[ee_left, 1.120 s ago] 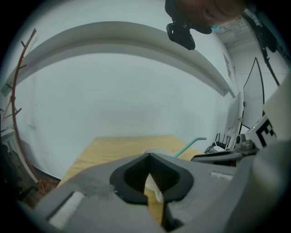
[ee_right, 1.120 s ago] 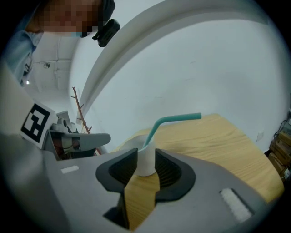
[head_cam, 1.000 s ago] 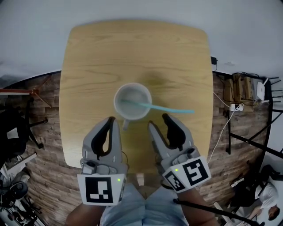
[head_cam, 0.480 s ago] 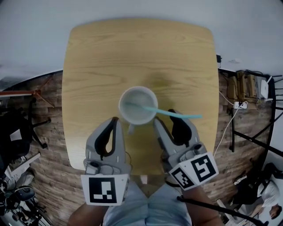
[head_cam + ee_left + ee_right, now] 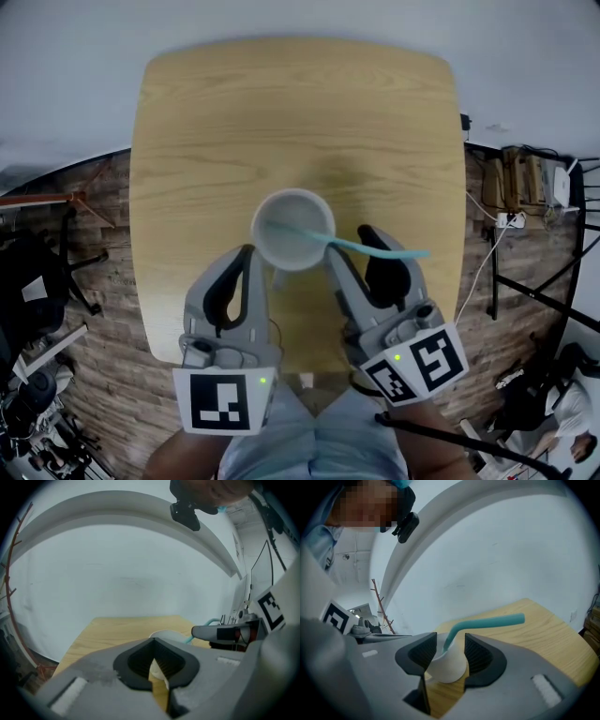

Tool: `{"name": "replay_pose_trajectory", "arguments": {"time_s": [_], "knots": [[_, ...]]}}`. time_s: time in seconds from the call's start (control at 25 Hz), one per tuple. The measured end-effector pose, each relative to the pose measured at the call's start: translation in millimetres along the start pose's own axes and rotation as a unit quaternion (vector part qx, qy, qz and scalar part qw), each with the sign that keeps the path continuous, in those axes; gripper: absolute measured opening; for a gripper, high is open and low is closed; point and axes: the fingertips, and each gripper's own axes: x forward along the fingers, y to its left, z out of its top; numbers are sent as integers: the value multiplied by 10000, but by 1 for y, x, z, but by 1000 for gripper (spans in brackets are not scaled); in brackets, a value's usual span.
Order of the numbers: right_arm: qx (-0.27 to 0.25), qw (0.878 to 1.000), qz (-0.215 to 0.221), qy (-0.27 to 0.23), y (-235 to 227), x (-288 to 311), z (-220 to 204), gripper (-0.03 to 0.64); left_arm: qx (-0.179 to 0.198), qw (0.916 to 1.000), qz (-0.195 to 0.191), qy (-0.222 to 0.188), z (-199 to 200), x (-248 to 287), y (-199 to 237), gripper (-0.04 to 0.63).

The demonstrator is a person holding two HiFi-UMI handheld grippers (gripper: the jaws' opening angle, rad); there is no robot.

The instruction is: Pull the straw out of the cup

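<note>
A white cup [image 5: 292, 230] with a short handle stands at the middle of the round-cornered wooden table [image 5: 187, 122]. A teal bent straw [image 5: 375, 247] leans out of it to the right. My right gripper [image 5: 361, 253] is open just right of the cup, and the straw's outer arm crosses over its fingers. In the right gripper view the straw [image 5: 487, 622] rises from the cup [image 5: 447, 665] between the pads without touching them, my right gripper [image 5: 450, 644] wide apart. My left gripper [image 5: 246, 255] is shut and empty beside the cup's near left; its tips [image 5: 152, 641] meet in front of the cup [image 5: 164, 633].
The table's near edge lies under both grippers, with the person's knees [image 5: 309, 441] below it. Cables and a wooden crate [image 5: 511, 187] sit on the floor at the right, and a dark chair base [image 5: 37, 281] at the left. A pale wall stands beyond the table.
My right gripper has moved forward towards the cup, so the straw now lies over its open fingers. The left gripper has stayed where it was.
</note>
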Motion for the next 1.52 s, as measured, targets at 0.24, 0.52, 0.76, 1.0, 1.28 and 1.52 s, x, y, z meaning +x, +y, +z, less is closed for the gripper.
{"name": "replay_pose_trajectory", "arguments": {"time_s": [0.24, 0.52, 0.76, 1.0, 1.28, 1.52], "knots": [[-73, 10000, 46, 31, 2, 1, -2, 171, 1, 10000, -12, 65, -3, 0, -1, 18], [-196, 9998, 62, 67, 5, 3, -1, 106, 13, 10000, 11, 47, -2, -2, -2, 18], [-326, 9994, 53, 99, 8, 4, 0, 48, 9, 10000, 35, 45, -2, -2, 0, 18], [-346, 9994, 5, 93, 10, 4, 1, 40, 18, 10000, 58, 9, 0, -5, 1, 18], [-426, 9991, 50, -16, 19, 0, 11, 38, 25, 9999, 78, -85, 8, -12, 2, 18], [-547, 9983, 116, -167, 32, -7, 25, 38, 97, 9995, 98, -300, 22, -25, 1, 18]]}}
